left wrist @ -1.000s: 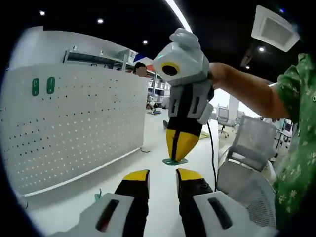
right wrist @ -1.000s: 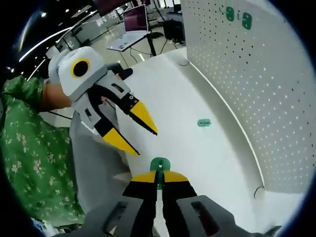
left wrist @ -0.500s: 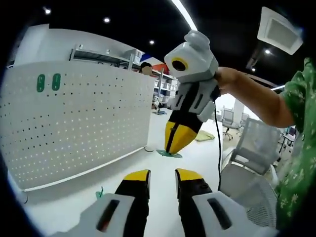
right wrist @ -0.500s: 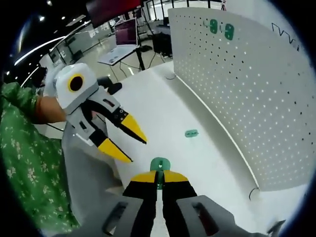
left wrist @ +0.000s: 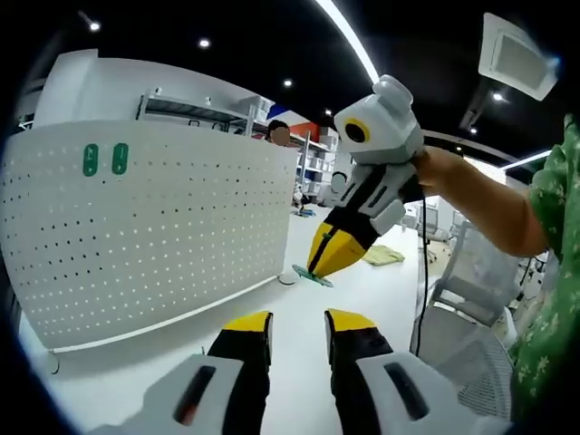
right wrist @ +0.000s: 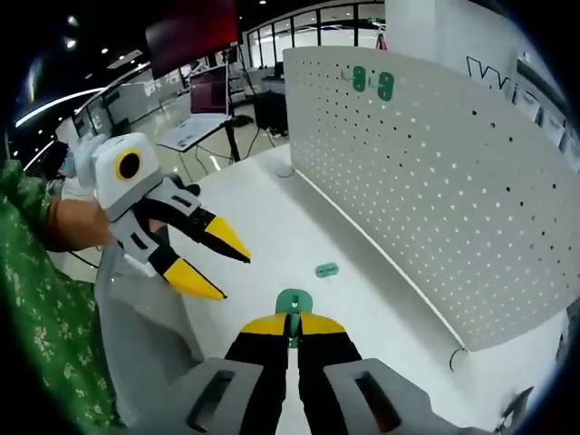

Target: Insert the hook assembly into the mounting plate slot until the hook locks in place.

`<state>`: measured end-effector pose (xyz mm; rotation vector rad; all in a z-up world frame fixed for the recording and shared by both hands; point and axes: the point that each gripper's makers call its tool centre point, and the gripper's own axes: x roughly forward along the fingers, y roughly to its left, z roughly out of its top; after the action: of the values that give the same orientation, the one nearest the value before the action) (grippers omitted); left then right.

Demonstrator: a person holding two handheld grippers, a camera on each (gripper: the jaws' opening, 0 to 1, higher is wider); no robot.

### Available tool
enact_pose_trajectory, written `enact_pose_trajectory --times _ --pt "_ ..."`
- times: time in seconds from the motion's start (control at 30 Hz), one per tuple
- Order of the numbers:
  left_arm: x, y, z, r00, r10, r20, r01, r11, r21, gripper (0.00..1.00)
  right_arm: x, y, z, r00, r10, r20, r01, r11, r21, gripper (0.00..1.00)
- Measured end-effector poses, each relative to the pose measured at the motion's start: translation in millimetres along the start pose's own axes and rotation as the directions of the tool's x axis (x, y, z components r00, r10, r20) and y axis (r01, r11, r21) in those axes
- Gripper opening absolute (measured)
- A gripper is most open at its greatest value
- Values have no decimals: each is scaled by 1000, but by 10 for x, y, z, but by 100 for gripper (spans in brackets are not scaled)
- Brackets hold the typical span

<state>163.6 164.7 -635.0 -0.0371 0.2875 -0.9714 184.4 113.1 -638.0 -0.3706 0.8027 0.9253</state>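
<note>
1. Your right gripper (right wrist: pixel 291 323) is clamped on a green hook piece (right wrist: pixel 293 306), whose rounded end pokes out beyond the yellow tips. In the left gripper view that same gripper (left wrist: pixel 332 256) hangs above the white table (left wrist: pixel 299 308), tips angled down, the thin green piece (left wrist: pixel 312 275) at its tips.
2. Your left gripper (left wrist: pixel 298 324) has its jaws parted, with nothing between them; the right gripper view shows it (right wrist: pixel 209 265) spread open beside your hand (right wrist: pixel 77 223).
3. A second green piece (right wrist: pixel 326 269) lies flat on the table (right wrist: pixel 272 217), near the foot of the white pegboard (right wrist: pixel 435 181).
4. Two green plates (left wrist: pixel 104 159) are mounted side by side high on the pegboard (left wrist: pixel 163 236).
</note>
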Motion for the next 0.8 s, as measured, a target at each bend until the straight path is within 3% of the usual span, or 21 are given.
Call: enact_pose_trajectory --times 0.37,0.6,0.8 --pt "-108 -5 127 999 9 37 -9 1000 14 48 -62 -103 128 991 -85 100 82 996 34 1" --pt "-173 39 253 996 43 82 -41 999 -26 70 -110 -159 221 977 -134 167 123 990 70 1" --pt "-197 15 328 993 41 111 -34 997 -69 85 -158 -200 275 962 -173 212 155 983 100 1"
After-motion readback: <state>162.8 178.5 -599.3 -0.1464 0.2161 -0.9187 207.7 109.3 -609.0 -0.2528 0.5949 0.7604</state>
